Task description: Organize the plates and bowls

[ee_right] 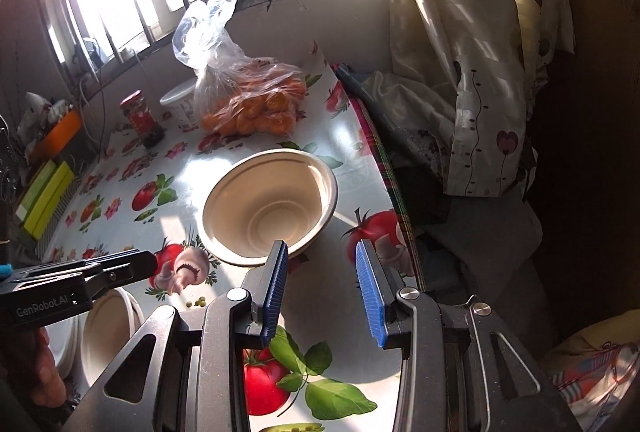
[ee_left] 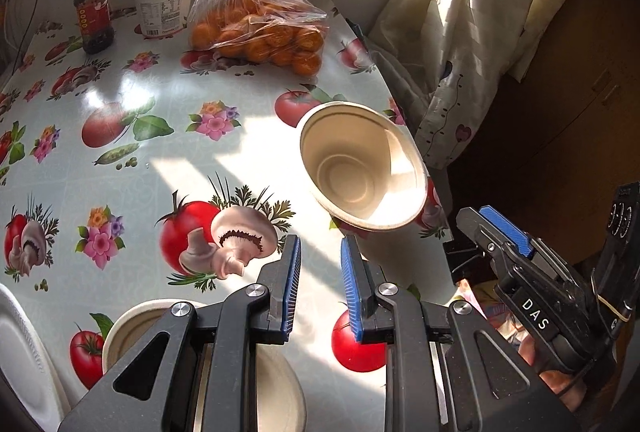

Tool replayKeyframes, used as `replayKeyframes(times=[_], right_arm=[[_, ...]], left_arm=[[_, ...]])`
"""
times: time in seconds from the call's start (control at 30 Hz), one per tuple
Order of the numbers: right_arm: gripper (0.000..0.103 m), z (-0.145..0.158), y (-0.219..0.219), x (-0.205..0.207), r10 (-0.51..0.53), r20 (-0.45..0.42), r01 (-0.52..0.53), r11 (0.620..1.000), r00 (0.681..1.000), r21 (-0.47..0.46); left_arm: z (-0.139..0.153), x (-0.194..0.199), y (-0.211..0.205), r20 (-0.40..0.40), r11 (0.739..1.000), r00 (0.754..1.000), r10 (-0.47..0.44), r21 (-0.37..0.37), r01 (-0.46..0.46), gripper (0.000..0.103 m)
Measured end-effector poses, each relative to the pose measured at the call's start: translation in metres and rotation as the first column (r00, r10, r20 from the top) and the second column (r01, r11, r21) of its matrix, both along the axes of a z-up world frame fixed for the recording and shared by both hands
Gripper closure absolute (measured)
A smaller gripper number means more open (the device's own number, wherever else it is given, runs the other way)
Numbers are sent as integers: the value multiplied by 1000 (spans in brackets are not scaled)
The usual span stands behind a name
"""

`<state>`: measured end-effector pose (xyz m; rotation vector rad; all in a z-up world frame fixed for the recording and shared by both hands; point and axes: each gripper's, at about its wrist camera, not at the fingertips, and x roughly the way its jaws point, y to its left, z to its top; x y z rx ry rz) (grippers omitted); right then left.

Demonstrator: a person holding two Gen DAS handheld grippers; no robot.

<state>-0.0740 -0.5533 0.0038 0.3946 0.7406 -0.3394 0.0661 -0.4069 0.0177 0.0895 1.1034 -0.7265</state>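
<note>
Setting: sunlit tabletop with glossy fruit-and-flower cloth, below a barred window; curtain off to the right gripper's right.
Bowl position: beige bowl standing upright just ahead of the right gripper, near rim close to its left finger, not between the jaws; ahead and right of the left gripper.
Bowl look: matte cream, moulded-fibre type, rolled lip, stepped rings in the base, empty.
Handling: probably very light, thin-walled, a bit flexible; likely to slide on the shiny cloth if nudged, to dent if squeezed hard.
Hold point: best on the near rim, one finger inside and one outside, gentle pinch.
Right gripper: jaws part open, nothing between them.
Left gripper: jaws narrowly apart, holding nothing.
Other ware: second bowl under the left gripper, beside white plates to its left.
Clutter: bag of oranges, red jar, white tub well beyond the bowl.
</note>
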Motion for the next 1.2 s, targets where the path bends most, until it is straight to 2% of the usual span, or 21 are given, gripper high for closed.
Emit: replayKeyframes(times=[0.2, 0.3, 0.57, 0.73, 0.83, 1.0, 1.2], right_arm=[[68, -13, -15, 20, 11, -38, -10, 1000, 999, 9], [68, -19, -24, 28, 17, -41, -15, 999, 999, 52], [68, -27, -35, 43, 50, -76, -41, 993, 996, 113], [68, -34, -41, 49, 35, -65, -25, 987, 997, 161], [71, -36, -40, 52, 49, -65, -37, 985, 997, 170], [83, -40, -37, 56, 62, -72, -48, 982, 995, 181], [85, -43, -40, 54, 54, -69, -39, 978, 996, 204]], left_arm=[[-11, 18, -11, -2, 997, 998, 70, 36, -69, 82], [-16, 27, -13, -6, 992, 994, 114, 58, -113, 82], [-31, 38, -19, -67, 989, 988, 142, 54, -138, 82], [-33, 38, -24, -59, 990, 990, 125, 79, -121, 82], [-34, 41, -21, -68, 988, 988, 139, 73, -134, 82], [-40, 44, -23, -96, 989, 986, 133, 73, -126, 82], [-44, 43, -24, -111, 992, 987, 119, 65, -112, 82]])
